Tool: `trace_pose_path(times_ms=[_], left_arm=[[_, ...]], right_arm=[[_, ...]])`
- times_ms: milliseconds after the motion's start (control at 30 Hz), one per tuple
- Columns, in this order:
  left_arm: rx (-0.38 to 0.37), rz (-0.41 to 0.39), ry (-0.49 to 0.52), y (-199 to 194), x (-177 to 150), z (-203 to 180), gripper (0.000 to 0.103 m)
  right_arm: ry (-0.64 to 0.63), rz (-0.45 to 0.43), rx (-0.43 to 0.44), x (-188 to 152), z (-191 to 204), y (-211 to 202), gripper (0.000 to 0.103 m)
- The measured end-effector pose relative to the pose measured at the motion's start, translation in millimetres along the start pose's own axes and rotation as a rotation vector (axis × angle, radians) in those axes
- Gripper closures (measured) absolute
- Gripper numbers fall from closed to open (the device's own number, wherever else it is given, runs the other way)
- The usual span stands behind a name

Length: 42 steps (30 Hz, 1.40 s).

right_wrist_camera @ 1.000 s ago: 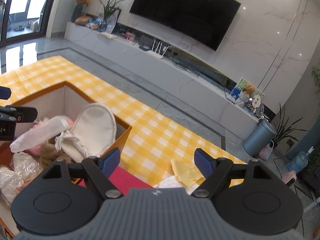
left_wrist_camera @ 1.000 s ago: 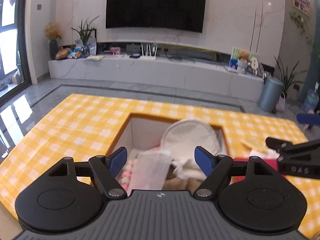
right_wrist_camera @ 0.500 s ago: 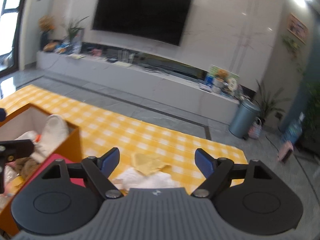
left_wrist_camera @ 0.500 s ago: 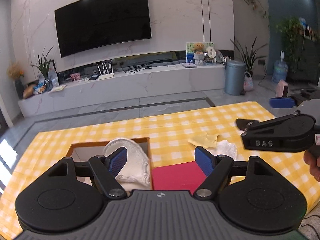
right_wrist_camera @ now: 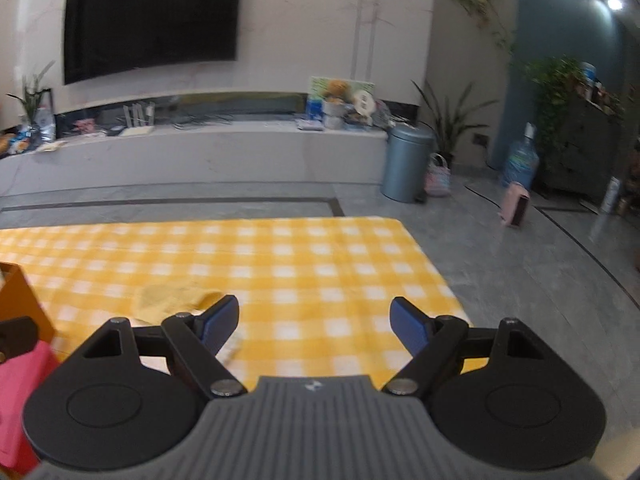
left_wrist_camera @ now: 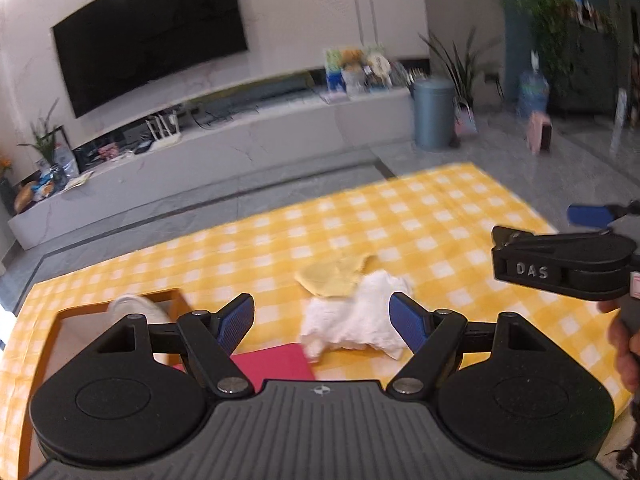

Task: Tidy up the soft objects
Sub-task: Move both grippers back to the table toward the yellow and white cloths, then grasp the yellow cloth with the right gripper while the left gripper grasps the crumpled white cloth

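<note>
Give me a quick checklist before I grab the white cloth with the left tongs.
1. Left tongs open and holding nothing: ok.
2. White cloth lined up between the left fingers: ok.
3. Yellow cloth clear of the white cloth: not ok, they overlap.
4. Right tongs open and holding nothing: ok.
5. Right tongs out of the left's path: ok, off to the right.
6. Room left in the box: cannot tell.

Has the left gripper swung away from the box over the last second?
Yes. The left gripper has swung right: the box, formerly centred between its fingers, now sits at lower left, and the white cloth lies between them.
</note>
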State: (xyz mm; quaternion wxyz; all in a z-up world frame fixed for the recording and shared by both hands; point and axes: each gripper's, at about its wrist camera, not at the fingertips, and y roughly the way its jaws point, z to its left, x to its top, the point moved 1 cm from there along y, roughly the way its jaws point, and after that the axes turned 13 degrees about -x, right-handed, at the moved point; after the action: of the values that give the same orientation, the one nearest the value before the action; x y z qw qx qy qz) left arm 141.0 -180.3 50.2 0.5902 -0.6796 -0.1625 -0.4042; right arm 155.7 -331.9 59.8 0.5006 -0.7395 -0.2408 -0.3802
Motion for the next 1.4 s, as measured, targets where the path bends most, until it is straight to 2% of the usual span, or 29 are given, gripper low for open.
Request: trace_pose_path(times_ms=[133, 267, 467, 567, 667, 800, 933, 1000, 1067, 1100, 1167, 1233, 1333, 1400], left_arm=[[-0.032, 0.153, 0.006, 42.8, 8.6, -9.0, 0.013], [-0.063, 0.26, -0.003, 84.8, 20.3, -5.3, 0.013], [-0.062, 0.357, -0.023, 143.6, 24.6, 1.1, 0.013], [-0.011, 0.41, -0.034, 166.7, 21.9, 2.3, 0.013], [0.03, 0.427, -0.013, 181.6, 19.5, 2.3, 0.013], [0.033, 0.45, -0.06, 195.5, 14.2, 10.0, 0.012], [0.007, 0.457, -0.068, 200.5, 10.0, 16.8, 0.013], [-0.021, 0.459, -0.056, 199.7, 10.2, 19.1, 0.013], [-0.045, 0.47, -0.02, 201.7, 10.9, 17.5, 0.013], [-0.05, 0.475, 0.006, 202.8, 11.1, 16.5, 0.014], [-0.066, 0.473, 0.042, 203.2, 13.2, 14.0, 0.017], [-0.076, 0.458, 0.042, 201.3, 14.5, 14.6, 0.022], [-0.115, 0.458, 0.064, 200.0, 14.1, 14.8, 0.031], [-0.135, 0.469, 0.065, 200.4, 12.2, 12.7, 0.033]], right_arm=[[0.036, 0.034, -0.026, -6.8, -14.2, 15.8, 0.021], [0.071, 0.059, -0.015, -8.9, -22.0, 28.8, 0.021], [0.09, 0.083, 0.011, -9.5, -19.0, 41.1, 0.021], [0.094, 0.091, 0.014, -8.5, -17.5, 44.7, 0.021], [0.092, 0.1, 0.043, -7.3, -13.3, 52.5, 0.02], [0.137, 0.159, 0.152, -4.9, -0.6, 85.3, 0.019], [0.205, 0.305, 0.268, -7.0, 15.4, 141.4, 0.019], [0.2, 0.328, 0.316, -4.8, 24.7, 166.2, 0.02], [0.218, 0.338, 0.386, -4.0, 30.6, 188.7, 0.026], [0.234, 0.371, 0.425, -4.7, 33.3, 201.6, 0.029], [0.272, 0.453, 0.511, -7.8, 40.1, 224.7, 0.043], [0.301, 0.506, 0.605, -12.2, 49.7, 241.8, 0.051], [0.301, 0.509, 0.688, -14.2, 62.5, 252.1, 0.054], [0.308, 0.522, 0.737, -12.5, 70.6, 255.2, 0.053]])
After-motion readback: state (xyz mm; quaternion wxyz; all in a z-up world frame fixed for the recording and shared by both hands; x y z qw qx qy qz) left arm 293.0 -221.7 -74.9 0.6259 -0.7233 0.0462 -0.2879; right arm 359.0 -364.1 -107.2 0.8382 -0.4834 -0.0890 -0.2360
